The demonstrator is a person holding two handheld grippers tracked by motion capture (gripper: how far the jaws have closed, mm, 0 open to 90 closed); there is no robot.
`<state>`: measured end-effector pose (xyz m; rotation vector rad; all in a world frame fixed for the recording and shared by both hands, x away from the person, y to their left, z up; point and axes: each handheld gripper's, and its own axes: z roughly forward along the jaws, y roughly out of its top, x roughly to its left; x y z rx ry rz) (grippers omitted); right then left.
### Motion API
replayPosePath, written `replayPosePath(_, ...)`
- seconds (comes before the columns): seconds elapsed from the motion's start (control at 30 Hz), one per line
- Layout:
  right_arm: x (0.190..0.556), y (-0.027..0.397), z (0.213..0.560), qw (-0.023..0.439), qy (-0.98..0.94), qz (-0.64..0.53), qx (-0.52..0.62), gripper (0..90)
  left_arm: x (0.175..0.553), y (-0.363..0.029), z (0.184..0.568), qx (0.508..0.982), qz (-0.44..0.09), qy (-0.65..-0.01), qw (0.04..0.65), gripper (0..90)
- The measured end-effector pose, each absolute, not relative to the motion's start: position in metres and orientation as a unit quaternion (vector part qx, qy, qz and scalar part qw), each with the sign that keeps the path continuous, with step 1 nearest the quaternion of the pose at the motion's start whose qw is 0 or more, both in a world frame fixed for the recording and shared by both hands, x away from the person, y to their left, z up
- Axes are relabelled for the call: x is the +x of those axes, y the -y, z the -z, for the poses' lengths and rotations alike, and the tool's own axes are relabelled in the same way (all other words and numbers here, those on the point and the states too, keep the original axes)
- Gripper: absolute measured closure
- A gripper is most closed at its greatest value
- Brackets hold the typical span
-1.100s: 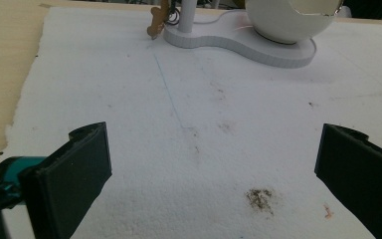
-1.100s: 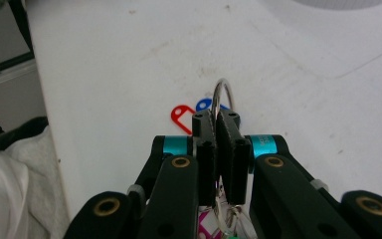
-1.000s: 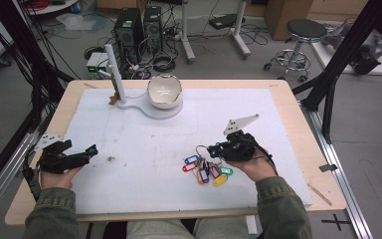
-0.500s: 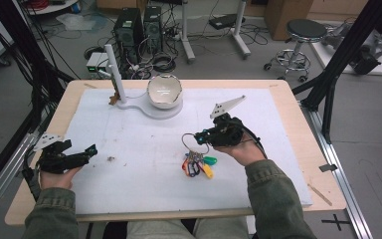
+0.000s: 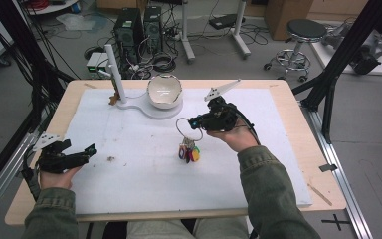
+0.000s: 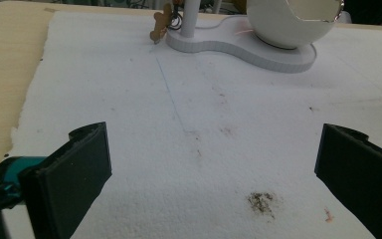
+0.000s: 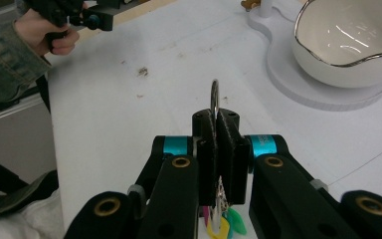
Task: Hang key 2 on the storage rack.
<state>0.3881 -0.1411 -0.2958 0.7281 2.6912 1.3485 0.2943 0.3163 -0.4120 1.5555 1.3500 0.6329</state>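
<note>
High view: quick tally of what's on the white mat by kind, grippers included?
Grippers: 2, left gripper with jaws wide apart, right gripper clamped on the key ring.
Bowls: 1, white bowl.
Stands: 1, white stand with a post, under the bowl.
Key bunches: 1, ring with coloured tags.
Total: 5.

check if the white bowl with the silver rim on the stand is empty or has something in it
Empty as far as shown: the white bowl with the silver rim shows only bare glossy inside in the right gripper view; its lowest part is hidden.
</note>
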Motion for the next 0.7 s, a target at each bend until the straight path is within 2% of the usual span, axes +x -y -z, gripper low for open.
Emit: replayPosePath(0.7,0.412,0.108,0.276,0.079,-0.848,-0.434,0.294,87.0,0.294,-0.318,0.412,0.633,-0.255,-0.551,0.480,1.7)
